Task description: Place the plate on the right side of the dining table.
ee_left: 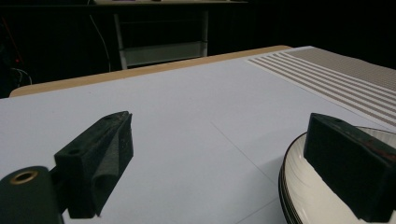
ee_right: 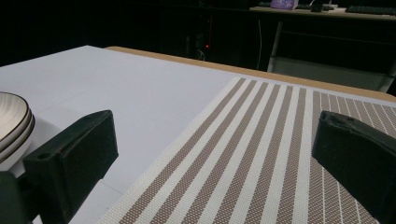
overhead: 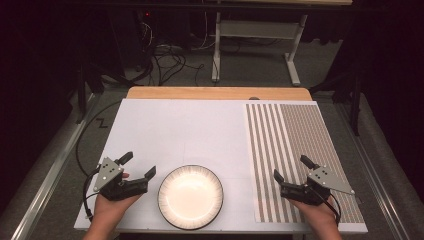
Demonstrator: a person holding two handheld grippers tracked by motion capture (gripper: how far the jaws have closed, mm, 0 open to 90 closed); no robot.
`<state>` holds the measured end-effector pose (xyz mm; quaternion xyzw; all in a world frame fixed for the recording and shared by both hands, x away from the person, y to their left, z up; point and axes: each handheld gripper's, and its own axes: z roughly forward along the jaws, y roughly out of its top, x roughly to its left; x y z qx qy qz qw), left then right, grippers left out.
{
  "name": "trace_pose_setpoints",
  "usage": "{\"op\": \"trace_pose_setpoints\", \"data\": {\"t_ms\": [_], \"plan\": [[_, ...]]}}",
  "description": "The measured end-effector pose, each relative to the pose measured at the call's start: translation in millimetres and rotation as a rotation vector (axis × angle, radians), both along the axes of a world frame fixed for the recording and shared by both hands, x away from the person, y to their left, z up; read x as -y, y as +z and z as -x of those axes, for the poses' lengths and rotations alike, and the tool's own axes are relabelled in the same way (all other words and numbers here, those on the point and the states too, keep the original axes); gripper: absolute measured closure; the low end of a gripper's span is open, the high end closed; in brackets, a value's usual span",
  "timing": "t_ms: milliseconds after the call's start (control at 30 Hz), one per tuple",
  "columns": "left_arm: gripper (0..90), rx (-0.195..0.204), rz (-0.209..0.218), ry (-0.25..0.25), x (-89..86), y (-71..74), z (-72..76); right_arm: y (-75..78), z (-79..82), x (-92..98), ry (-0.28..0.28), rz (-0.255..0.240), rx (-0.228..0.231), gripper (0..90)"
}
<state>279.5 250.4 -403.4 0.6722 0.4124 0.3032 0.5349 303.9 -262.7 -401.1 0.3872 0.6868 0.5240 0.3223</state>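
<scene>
Your left gripper [overhead: 139,167] sits with its jaws spread wide and nothing between them, right beside the plates [overhead: 190,196] at the near edge of the white table [overhead: 175,125]. Your right gripper [overhead: 291,170] is also wide open and empty, hovering over the striped placemat [overhead: 295,145], well apart from the plates.

I'd guess glazed ceramic here: stiff, a bit heavy, slick, and it'll chip if you knock it. No handle, so the rim is your only real grab spot. Go for the edge closest to the left jaws, one jaw over the lip and one under, and squeeze gently.

From the high view it looks like a single round plate with a dark ribbed rim. The right gripper view tells another story: the plates [ee_right: 14,126] show stacked edges, so likely two or three. The left gripper view shows the plates [ee_left: 303,186] already sitting behind one jaw.
</scene>
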Motion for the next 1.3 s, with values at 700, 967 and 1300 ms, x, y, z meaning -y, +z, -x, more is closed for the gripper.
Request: {"op": "trace_pose_setpoints", "data": {"t_ms": [700, 967, 1300], "plan": [[0.3, -0.03, 0.005, -0.019, 5.8, 3.2, 0.5, 1.7, 2.7, -1.2, -0.004, 0.001, 0.006, 1.2], [0.5, -0.019, -0.009, -0.032, 8.6, 7.3, 2.8, 4.5, 2.9, -7.1, 0.012, 0.007, 0.006, 1.4], [0.5, -0.024, -0.019, -0.028, 6.6, 7.1, 2.5, 7.1, 2.1, -30.0, 0.072, 0.034, 0.012, 1.5]]}}
